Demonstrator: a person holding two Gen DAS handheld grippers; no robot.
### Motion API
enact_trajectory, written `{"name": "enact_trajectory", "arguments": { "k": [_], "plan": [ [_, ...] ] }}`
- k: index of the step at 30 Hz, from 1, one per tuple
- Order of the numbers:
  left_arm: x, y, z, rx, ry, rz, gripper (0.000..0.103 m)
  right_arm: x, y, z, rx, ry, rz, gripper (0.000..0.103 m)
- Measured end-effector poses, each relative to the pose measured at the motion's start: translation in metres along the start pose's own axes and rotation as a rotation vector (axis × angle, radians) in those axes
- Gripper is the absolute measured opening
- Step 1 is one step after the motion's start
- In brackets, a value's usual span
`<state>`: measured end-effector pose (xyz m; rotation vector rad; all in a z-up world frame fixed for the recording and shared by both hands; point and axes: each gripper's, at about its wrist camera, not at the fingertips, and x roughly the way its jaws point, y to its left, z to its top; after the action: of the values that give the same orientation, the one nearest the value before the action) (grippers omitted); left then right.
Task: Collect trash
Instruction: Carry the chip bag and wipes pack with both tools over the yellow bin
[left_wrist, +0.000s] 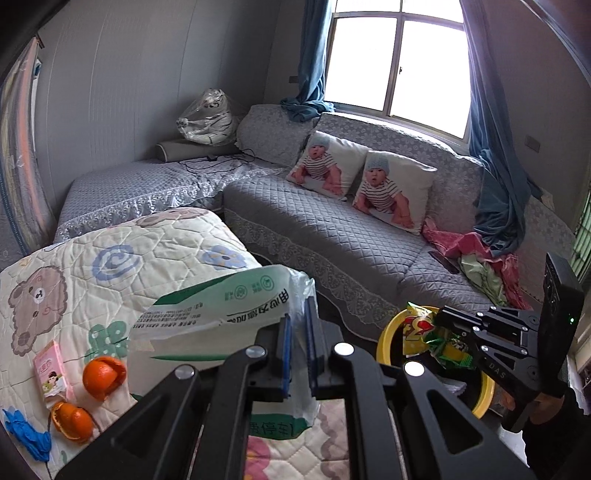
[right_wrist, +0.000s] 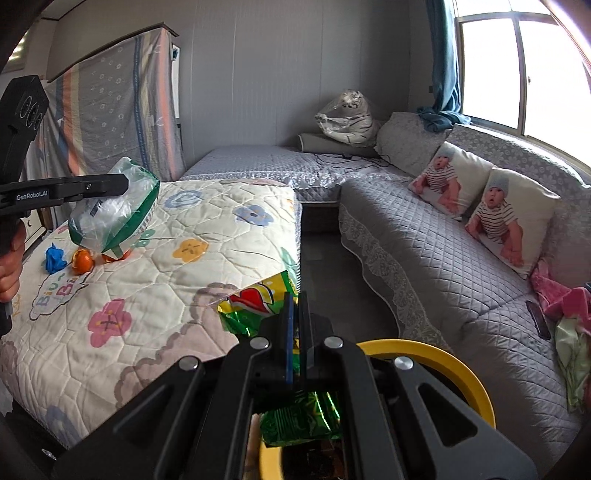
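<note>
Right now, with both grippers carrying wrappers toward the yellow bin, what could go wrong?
The right gripper pinches only one part of the crinkled green foil snack bag; it might slip and land outside the yellow-rimmed bin. The left gripper's bulky white-and-green plastic bag hangs loose over the quilt and could snag or miss. Orange peels and a blue glove could be forgotten.

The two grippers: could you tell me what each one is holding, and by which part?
Left gripper pinches the white-and-green plastic bag at its edge; right gripper pinches the green snack wrapper mid-body.
</note>
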<state>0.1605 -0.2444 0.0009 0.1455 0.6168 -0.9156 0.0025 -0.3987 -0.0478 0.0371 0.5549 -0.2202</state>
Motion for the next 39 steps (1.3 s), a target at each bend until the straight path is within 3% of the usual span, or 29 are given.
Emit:
{"name": "enact_trajectory", "arguments": {
  "k": [13,27,39],
  "plan": [
    [0.041,-0.071,0.001,0.086,0.047,-0.139,0.006,-0.02,-0.057,-0.036,0.09,0.032,-0.156,0.001],
    [0.076,-0.134,-0.015,0.148,0.111,-0.266,0.006,-0.027,-0.092,-0.067,0.168,0.081,-0.254,0.001],
    [0.111,-0.156,-0.032,0.145,0.185,-0.294,0.006,-0.027,-0.108,-0.088,0.216,0.119,-0.309,0.001]
  ]
}}
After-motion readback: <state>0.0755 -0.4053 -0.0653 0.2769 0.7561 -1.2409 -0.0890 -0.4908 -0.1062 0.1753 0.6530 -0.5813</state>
